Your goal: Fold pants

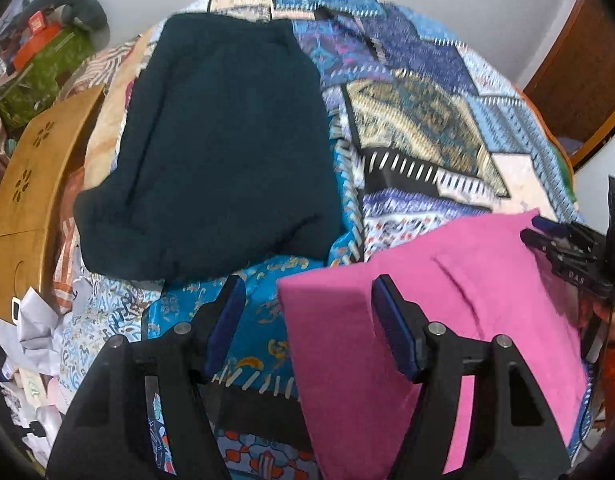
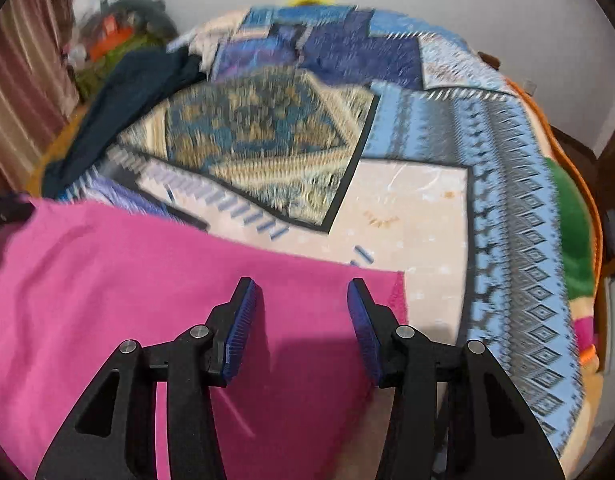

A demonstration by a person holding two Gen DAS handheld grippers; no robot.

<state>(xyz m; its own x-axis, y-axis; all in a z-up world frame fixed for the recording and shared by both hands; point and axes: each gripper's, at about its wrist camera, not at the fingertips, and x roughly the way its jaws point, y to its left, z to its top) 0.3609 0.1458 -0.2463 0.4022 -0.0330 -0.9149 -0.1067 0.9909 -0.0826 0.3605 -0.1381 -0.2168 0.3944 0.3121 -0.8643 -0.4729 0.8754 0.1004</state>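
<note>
Pink pants (image 1: 447, 300) lie folded flat on the patterned bedspread (image 1: 419, 128); they also show in the right wrist view (image 2: 127, 280). My left gripper (image 1: 307, 300) is open, hovering over the pink fabric's left edge, its right finger above the cloth. My right gripper (image 2: 303, 300) is open above the pants' right end near the hem. The right gripper also shows at the right edge of the left wrist view (image 1: 563, 248). A dark navy folded garment (image 1: 223, 152) lies farther back on the left, also seen in the right wrist view (image 2: 119, 108).
A wooden board (image 1: 31, 184) stands at the left bed edge. Clutter with a green box (image 1: 43, 68) sits at the back left. Crumpled paper (image 1: 39, 320) lies at the lower left. A curtain (image 2: 23, 80) hangs left. A wooden door (image 1: 579, 72) is at the right.
</note>
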